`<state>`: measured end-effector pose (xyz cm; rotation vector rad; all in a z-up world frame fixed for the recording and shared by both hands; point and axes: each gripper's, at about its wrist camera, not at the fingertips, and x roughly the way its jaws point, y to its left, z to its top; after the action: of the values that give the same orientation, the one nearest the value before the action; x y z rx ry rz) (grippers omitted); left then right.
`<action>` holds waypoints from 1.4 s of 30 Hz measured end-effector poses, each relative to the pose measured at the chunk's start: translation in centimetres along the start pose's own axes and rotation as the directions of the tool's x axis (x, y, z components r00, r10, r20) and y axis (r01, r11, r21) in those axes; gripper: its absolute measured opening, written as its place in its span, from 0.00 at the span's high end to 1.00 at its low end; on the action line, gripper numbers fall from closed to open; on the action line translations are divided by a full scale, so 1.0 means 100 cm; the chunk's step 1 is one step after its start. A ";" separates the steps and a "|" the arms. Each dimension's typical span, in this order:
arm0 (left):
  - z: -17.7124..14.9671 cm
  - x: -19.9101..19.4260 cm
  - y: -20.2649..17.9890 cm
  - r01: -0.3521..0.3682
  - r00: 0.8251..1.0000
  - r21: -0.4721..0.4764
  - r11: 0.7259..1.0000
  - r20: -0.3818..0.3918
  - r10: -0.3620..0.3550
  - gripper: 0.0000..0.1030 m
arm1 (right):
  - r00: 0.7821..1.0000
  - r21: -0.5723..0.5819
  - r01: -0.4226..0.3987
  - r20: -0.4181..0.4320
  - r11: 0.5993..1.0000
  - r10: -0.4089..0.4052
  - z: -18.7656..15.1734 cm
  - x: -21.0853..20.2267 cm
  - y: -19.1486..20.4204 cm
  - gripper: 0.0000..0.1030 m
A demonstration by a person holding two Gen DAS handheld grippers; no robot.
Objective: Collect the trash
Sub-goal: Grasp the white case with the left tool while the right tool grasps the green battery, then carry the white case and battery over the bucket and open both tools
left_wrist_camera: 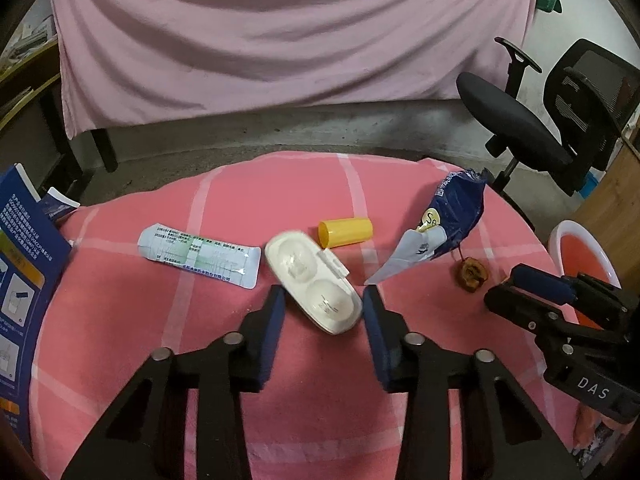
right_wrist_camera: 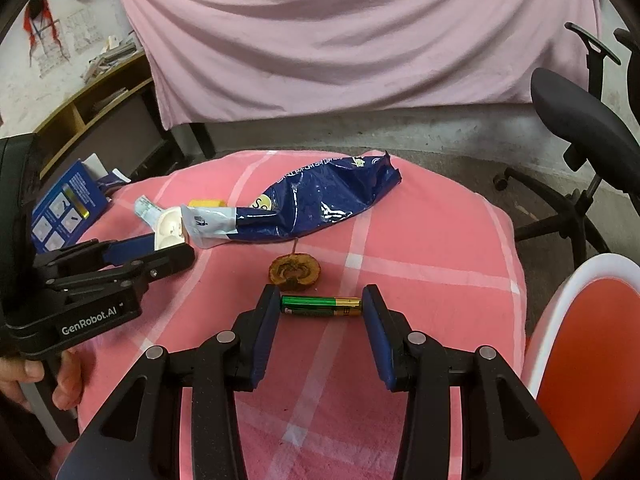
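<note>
Broadly, a pink checked cloth (left_wrist_camera: 120, 300) covered the surface and filled the lower half of both views, with a paler pink sheet (left_wrist_camera: 280, 40) draped behind it across the top. A black office chair (left_wrist_camera: 560, 120) stood at the right edge, and a white-rimmed red bin (right_wrist_camera: 592, 340) showed at the lower right of the right wrist view.

Among the trash, the biggest piece was a crumpled, glossy dark blue snack bag (right_wrist_camera: 320, 204), torn open at its far end, lying across the middle of the right wrist view. A blue printed box (left_wrist_camera: 24, 280) stood at the left edge of the left wrist view. A flat white sachet (left_wrist_camera: 200, 256) with green print lay left of centre there, and just beside it a cream, two-welled plastic case (left_wrist_camera: 316, 280) lay tilted. A yellow cylindrical cap (left_wrist_camera: 346, 232) lay on its side just behind the case. A brown, shrivelled fruit core (right_wrist_camera: 295, 271) sat near the centre of the right wrist view, and just in front of it lay a green and gold battery (right_wrist_camera: 322, 306).

The left gripper (left_wrist_camera: 323, 320) straddled the near end of the cream case; whether its blue pads pressed on it I could not tell. The right gripper (right_wrist_camera: 322, 312) was clenched endwise on the battery, each pad meeting one end.
</note>
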<state>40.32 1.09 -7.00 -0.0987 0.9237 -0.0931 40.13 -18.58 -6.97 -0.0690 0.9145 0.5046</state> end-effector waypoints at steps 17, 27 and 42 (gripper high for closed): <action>-0.028 -0.035 0.006 0.078 0.995 -0.061 0.995 0.068 -0.074 0.76 | 0.998 -0.063 -0.025 0.062 0.998 0.029 -0.011 -0.018 0.018 0.61; -0.060 -0.099 -0.015 0.053 0.957 -0.038 0.998 0.288 -0.040 0.76 | 0.950 -0.091 -0.066 0.298 0.994 0.090 -0.027 -0.071 0.022 0.61; -0.078 -0.179 -0.101 0.038 0.783 0.111 0.993 0.614 -0.099 0.76 | 0.701 -0.066 0.046 0.713 0.997 0.015 -0.067 -0.178 -0.005 0.61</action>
<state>22.92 -7.10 3.74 -0.0692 0.2486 -0.1604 26.40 -27.73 2.54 0.0510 0.1162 0.4946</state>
